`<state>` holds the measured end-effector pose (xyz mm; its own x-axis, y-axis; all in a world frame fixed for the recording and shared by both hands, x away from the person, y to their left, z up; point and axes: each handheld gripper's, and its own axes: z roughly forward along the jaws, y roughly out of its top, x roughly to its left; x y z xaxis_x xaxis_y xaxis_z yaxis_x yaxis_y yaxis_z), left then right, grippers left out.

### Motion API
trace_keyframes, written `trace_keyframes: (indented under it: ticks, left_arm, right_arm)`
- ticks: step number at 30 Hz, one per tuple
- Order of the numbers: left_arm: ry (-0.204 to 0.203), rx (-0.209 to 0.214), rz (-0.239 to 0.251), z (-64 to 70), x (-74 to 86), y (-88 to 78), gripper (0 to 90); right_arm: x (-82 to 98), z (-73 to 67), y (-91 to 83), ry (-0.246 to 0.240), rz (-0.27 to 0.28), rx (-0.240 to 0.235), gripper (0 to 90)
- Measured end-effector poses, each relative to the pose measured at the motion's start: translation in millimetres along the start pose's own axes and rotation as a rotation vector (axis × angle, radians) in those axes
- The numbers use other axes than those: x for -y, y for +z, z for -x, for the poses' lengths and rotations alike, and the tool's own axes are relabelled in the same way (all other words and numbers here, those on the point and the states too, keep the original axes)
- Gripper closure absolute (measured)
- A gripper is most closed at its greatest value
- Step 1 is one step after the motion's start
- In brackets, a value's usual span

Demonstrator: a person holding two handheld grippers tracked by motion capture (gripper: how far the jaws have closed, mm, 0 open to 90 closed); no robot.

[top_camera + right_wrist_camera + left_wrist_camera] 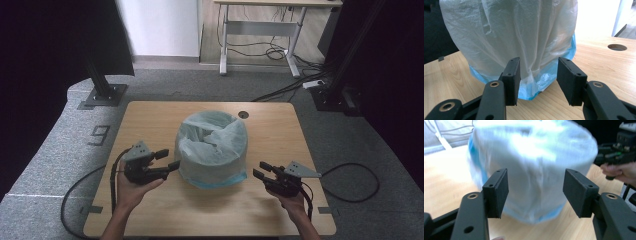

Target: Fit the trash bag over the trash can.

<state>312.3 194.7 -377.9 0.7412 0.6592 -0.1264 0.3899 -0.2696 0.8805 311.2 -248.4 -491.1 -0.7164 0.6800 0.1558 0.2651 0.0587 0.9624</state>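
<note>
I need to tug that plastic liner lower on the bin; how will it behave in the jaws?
The liner looks thin and wrinkled, so probably floppy, bunching and perhaps slippery. The bin seems light and might slide.

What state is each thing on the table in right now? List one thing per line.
Bin: upright on the table, blue, wrapped by the bag.
Bag: pulled down over the bin's outside, middle sagging inside.
Left gripper: open, nothing between the fingers.
Right gripper: open, apart from the bag.
Table: wooden, cable hole uncovered.
</note>
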Motion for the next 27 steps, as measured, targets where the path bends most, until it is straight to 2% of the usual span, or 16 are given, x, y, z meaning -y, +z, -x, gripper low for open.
trace_keyframes:
  ticks: [4,7,10,16,24,27]
  left_arm:
    - [0.022,0.034,0.002,-2.9,-26.1,9.0,35.1]
    - [0.032,0.057,-0.004,-4.7,-36.2,13.8,34.6]
    - [0.035,0.071,-0.007,-6.1,-39.6,15.9,34.0]
    - [0.015,0.094,-0.017,-15.4,-41.9,15.2,32.9]
    - [-0.001,0.138,0.007,-26.7,-53.9,13.9,31.3]
    - [-0.002,0.156,-0.015,-30.3,-62.0,19.4,30.2]
  right_arm:
    - [2.3,2.0,-6.1,0.006,0.006,0.004,52.1]
    - [3.4,4.1,-10.8,0.017,0.013,0.006,52.1]
    - [4.7,6.5,-14.7,0.022,0.017,0.011,52.1]
    - [6.4,9.9,-19.2,0.029,0.022,0.014,50.7]
    - [10.0,10.7,-17.6,0.033,0.009,0.014,48.1]
    - [11.0,10.4,-15.7,0.032,-0.003,0.008,47.6]
